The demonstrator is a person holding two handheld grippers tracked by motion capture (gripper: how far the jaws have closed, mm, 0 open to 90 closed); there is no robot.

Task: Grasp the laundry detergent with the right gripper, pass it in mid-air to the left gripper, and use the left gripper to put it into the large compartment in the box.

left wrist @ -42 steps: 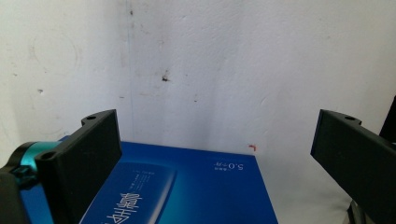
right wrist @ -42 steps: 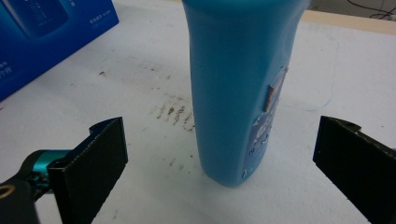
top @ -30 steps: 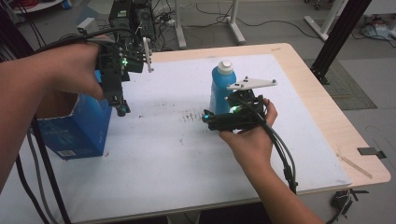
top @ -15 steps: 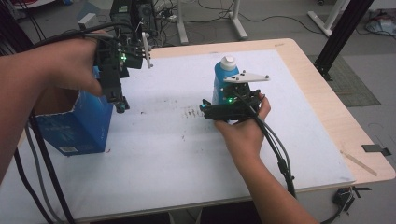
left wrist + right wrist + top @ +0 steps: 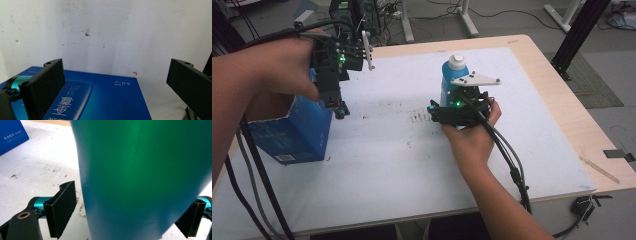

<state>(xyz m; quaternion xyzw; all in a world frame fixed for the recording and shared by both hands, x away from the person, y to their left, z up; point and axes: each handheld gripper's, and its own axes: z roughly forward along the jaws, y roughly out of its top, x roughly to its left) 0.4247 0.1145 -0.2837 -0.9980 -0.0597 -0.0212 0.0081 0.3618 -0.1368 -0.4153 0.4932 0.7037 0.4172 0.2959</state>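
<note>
**Two grippers, one box, one bottle**

Left gripper hangs above the blue box at the table's left, jaws spread wide with nothing between them. The left gripper view shows white printed lettering on the box's face; what the box holds cannot be told. Right gripper, mid-table, has its jaws apart around the blue bottle, left jaw clear of it. Bottle upright, white cap on. White table cover is speckled.
</note>
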